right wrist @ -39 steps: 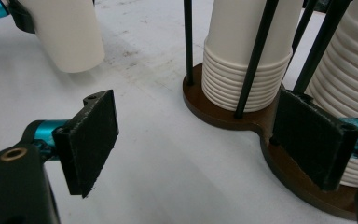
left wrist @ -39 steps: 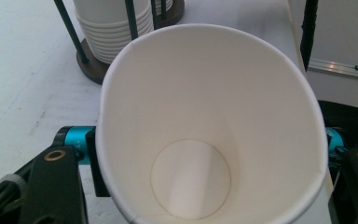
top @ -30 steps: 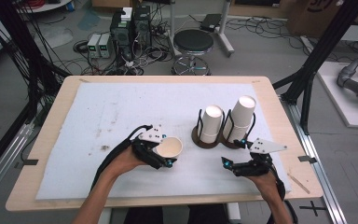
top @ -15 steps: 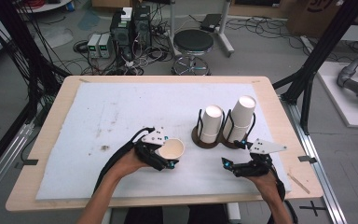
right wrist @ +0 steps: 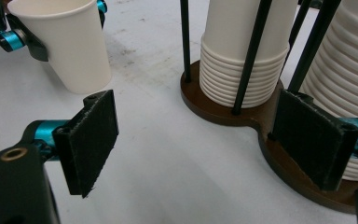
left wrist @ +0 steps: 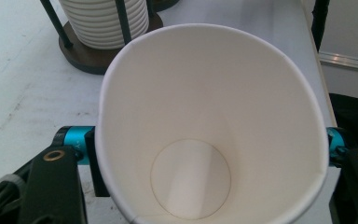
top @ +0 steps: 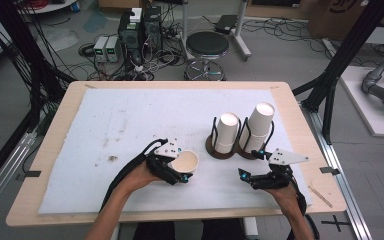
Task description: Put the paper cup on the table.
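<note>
A single white paper cup (top: 185, 162) is held upright just above the white mat, near the front middle. My left gripper (top: 179, 172) is shut on it, one pad on each side of its wall. In the left gripper view I look down into the empty cup (left wrist: 205, 107), its rim squeezed slightly oval. My right gripper (top: 248, 176) stands open to the right of it, with nothing between its pads (right wrist: 89, 135). It faces the brown cup holder base (right wrist: 214, 106). The held cup (right wrist: 70, 46) shows at the upper left of the right gripper view.
The brown holder (top: 220, 150) carries two upside-down stacks of white cups inside black rods, a shorter one (top: 227, 131) and a taller one (top: 258, 126). A white mat (top: 130, 120) covers the wooden table. A stool (top: 207, 47) and cables lie beyond the far edge.
</note>
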Demonstrator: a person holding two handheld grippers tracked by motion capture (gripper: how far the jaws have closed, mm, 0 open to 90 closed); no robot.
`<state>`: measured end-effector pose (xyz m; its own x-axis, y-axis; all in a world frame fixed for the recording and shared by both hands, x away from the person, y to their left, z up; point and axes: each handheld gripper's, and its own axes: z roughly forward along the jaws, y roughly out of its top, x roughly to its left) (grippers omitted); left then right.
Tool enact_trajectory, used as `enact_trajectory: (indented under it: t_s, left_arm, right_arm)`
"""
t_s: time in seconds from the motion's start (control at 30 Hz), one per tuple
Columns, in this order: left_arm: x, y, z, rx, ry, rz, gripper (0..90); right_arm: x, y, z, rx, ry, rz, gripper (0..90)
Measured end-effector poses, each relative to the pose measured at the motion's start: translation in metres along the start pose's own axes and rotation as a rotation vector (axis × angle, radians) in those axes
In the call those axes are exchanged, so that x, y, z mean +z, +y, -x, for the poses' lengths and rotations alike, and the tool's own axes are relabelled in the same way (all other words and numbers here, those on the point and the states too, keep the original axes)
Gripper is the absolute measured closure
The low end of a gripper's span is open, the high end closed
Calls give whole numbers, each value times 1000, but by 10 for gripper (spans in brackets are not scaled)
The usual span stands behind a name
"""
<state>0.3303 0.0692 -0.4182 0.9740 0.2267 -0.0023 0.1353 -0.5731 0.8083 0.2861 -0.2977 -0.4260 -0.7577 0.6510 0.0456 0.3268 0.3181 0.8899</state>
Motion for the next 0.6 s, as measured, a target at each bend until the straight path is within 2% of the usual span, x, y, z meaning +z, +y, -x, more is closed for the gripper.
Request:
enact_trajectory:
  t_s: [0.3, 0.37, 0.47, 0.53, 0.6]
  left_arm:
    - [1, 0, 0, -6, 12, -9, 244]
    - [2, 0, 0, -19, 11, -10, 187]
    - [3, -1, 1, -16, 8, -3, 129]
    - [4, 0, 1, -13, 34, 8, 80]
    - [3, 0, 0, -16, 11, 26, 61]
  right_arm:
    - [-1, 0, 0, -4, -1, 4, 151]
    - [-1, 0, 1, -8, -3, 7, 151]
    - [0, 0, 0, -3, -1, 4, 151]
    - [0, 0, 1, -5, -2, 3, 151]
    - [0, 0, 0, -2, 0, 2, 151]
